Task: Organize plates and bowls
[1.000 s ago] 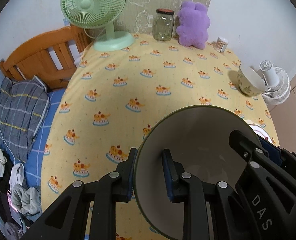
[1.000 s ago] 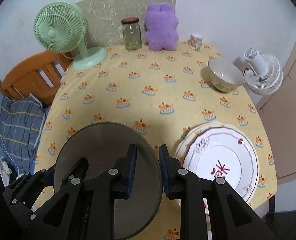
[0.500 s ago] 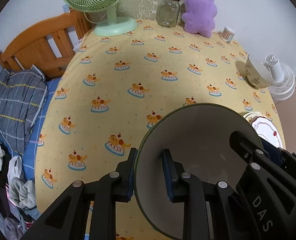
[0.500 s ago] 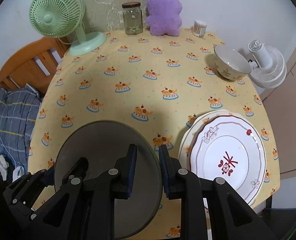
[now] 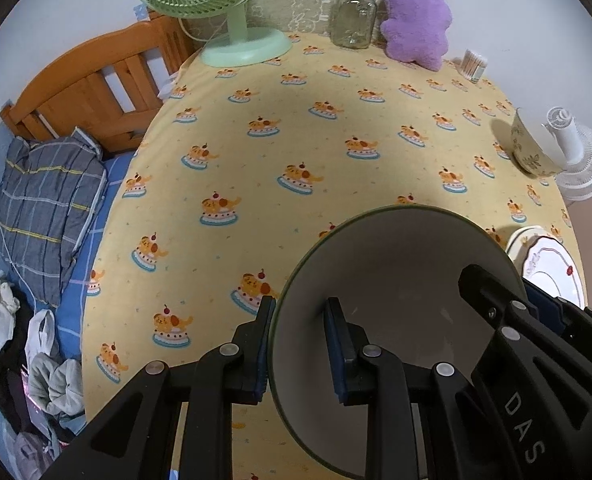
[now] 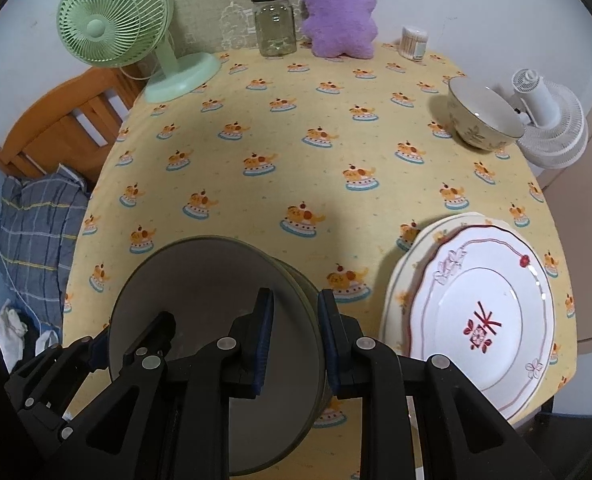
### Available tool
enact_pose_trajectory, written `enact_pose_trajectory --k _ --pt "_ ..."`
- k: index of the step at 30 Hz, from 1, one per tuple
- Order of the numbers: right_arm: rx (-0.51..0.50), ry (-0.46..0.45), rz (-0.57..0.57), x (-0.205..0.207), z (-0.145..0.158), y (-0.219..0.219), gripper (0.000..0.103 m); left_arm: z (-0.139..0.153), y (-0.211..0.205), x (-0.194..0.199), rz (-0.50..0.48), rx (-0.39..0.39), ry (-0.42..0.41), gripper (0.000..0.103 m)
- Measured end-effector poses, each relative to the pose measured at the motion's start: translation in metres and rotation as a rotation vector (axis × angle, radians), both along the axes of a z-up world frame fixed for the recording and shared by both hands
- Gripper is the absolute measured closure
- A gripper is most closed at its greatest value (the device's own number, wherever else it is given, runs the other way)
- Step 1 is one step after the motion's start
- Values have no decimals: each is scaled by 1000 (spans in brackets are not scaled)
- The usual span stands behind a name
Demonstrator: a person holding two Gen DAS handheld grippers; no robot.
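Observation:
Both grippers hold one green-rimmed grey bowl above the table's near edge. My left gripper is shut on its left rim, and my right gripper is shut on its right rim. A white plate with a red pattern lies stacked on a cream plate at the near right; the stack also shows in the left wrist view. A cream floral bowl stands at the far right.
The table has a yellow patterned cloth. At the back stand a green fan, a glass jar, a purple plush and a swab tub. A white fan sits off the right edge. A bed lies left.
Both grippers and the grey bowl have risen and drawn back a little, so more of the table and the plate stack shows. Both grips hold unchanged.

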State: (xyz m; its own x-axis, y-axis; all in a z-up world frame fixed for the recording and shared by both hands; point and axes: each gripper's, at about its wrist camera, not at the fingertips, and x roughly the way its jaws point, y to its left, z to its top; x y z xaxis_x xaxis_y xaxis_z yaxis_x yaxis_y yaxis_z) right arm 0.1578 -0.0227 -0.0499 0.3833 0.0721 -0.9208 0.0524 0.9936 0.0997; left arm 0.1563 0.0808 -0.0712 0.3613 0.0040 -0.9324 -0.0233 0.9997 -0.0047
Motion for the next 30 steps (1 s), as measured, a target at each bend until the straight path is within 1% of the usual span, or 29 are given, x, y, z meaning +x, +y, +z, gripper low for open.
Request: enact_pose_trajectory --k 5,13,15,18,22,23,26,29,30 --pt "-13 1 2 2 -4 1 76 -6 0 2 -2 -15 20 81" --pt "-40 15 -26 2 -14 -9 76 -20 -11 5 -37 -33 62 82" --pt "-34 26 -36 1 -17 -11 76 -21 -13 5 -44 -25 57 82" --pt "-29 17 -45 1 -18 -12 76 -21 -13 6 -50 -22 49 82" --pt "-31 10 -53 2 -18 -11 76 -21 -11 6 -55 -33 50 82" --pt "-30 11 -57 1 -18 -10 76 -21 -11 6 -58 -37 50 80" --pt "-25 11 -58 0 -17 -10 76 -17 -10 4 -71 -59 36 70" --pt "-38 -5 -56 -4 -10 -10 76 -9 -10 0 -100 -64 10 57" --pt "-46 -12 -56 -6 -7 -8 74 -8 -10 -1 -106 -67 5 48"
